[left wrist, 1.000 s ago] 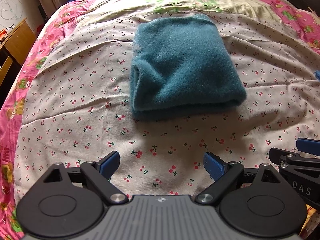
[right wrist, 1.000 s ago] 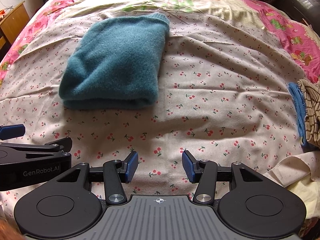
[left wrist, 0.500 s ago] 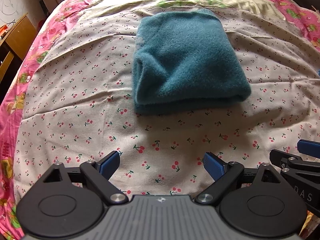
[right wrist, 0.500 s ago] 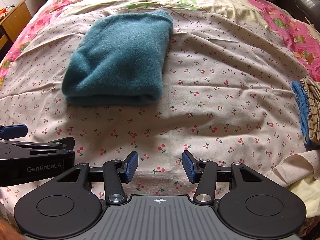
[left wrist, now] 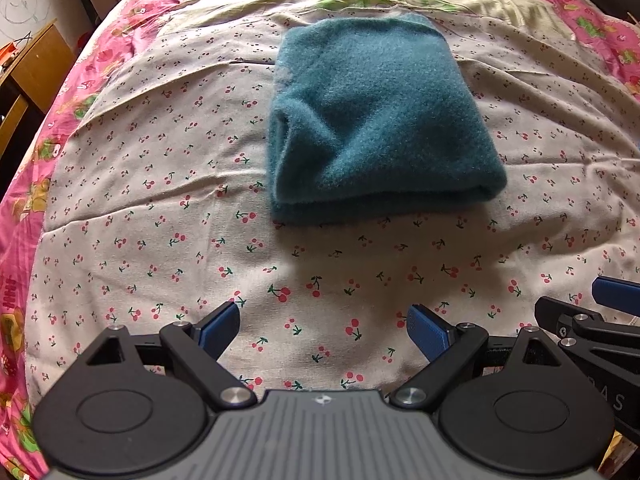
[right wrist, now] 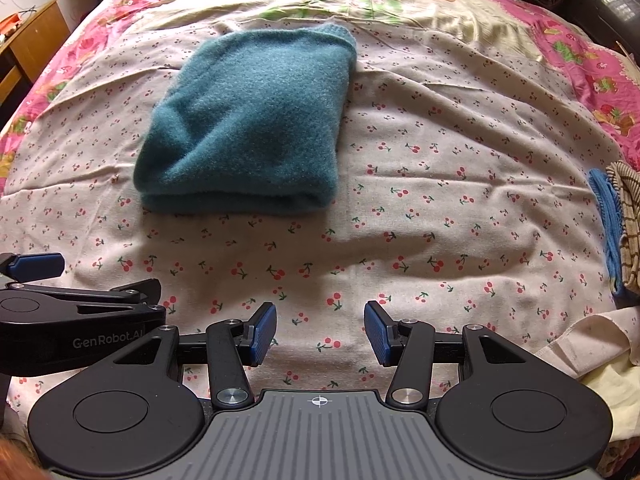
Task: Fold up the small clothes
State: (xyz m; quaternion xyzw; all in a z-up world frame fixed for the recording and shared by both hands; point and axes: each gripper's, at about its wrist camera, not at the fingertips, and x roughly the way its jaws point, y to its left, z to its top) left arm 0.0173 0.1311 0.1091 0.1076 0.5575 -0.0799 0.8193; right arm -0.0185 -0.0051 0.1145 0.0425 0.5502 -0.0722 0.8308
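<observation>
Nothing moved — folded teal sweater (left wrist: 372, 120) on cherry-print sheet (left wrist: 160, 200), perhaps wool, both grippers (left wrist: 323, 330) (right wrist: 320, 332) spread, empty.

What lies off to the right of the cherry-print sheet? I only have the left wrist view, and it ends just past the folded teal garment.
Observer: A small heap of cloth sits at the sheet's right edge: a blue piece beside a brown striped piece.
Operator: Is the right hand-held gripper holding anything? I see only its side.
Observer: No. The right hand-held gripper has its jaws apart with only bare cherry-print sheet between them.
Operator: Anything on the teal garment's far corner?
Observer: The teal garment shows a ribbed knit edge at its far right corner, which is clearer in the right wrist view.
</observation>
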